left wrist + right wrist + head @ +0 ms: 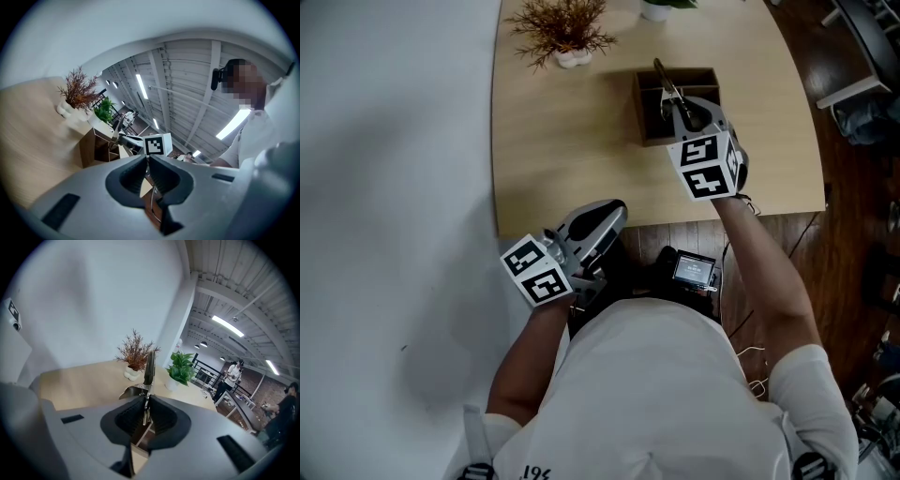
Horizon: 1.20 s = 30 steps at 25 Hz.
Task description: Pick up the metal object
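**Wooden table: metal object clamped over the divided box**

Pale wood forms the table (572,141), set against a white wall. A dark wooden box (649,112) stands on it toward 1 o'clock, and a dried plant (562,33) toward 11 o'clock. The metal object (149,369) is held just above the box by the right gripper (146,401), whose jaws are closed flat on its thin shank. It is judged stiff, light and slippery, so a grip low on the flat shank, not on the dark handle, is advised. Dividers can be seen in the box, but no contents can be made out. The left gripper (147,161) is kept at 6 o'clock by the table edge, its jaws nearly together with nothing between them.
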Available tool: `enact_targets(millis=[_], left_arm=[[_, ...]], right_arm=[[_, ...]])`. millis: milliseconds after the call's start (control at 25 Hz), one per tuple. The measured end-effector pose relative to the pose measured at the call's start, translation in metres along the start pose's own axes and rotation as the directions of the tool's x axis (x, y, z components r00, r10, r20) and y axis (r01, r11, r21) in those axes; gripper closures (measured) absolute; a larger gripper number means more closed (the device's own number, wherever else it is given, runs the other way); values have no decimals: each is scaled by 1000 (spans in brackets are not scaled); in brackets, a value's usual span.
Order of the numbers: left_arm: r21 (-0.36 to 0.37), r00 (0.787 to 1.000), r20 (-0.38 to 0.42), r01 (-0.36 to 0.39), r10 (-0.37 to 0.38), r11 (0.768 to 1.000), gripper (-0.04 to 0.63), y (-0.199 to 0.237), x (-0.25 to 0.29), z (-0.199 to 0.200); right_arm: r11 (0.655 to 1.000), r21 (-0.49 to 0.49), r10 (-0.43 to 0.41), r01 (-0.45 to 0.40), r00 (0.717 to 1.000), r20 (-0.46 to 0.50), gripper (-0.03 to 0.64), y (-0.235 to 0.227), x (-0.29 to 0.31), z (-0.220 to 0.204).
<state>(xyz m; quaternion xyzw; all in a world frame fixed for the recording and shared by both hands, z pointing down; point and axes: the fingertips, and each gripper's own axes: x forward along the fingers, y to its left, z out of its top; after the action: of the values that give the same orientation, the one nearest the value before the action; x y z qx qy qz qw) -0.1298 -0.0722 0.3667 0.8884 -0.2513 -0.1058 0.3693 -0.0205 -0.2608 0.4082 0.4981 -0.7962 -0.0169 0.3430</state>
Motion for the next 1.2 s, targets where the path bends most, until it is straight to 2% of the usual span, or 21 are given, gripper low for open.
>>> enact_targets(millis=[400, 920, 1200], left_arm=[[31, 1000, 10, 26, -27, 999, 595, -11, 4, 9], [66, 998, 13, 66, -67, 996, 595, -25, 12, 11], [98, 999, 8, 50, -51, 994, 595, -74, 34, 9]], right_arm=[[998, 56, -22, 15, 994, 111, 583, -15, -44, 34], [991, 130, -56, 26, 971, 231, 583, -24, -117, 45], [983, 181, -61, 11, 959, 278, 583, -54, -180, 33]])
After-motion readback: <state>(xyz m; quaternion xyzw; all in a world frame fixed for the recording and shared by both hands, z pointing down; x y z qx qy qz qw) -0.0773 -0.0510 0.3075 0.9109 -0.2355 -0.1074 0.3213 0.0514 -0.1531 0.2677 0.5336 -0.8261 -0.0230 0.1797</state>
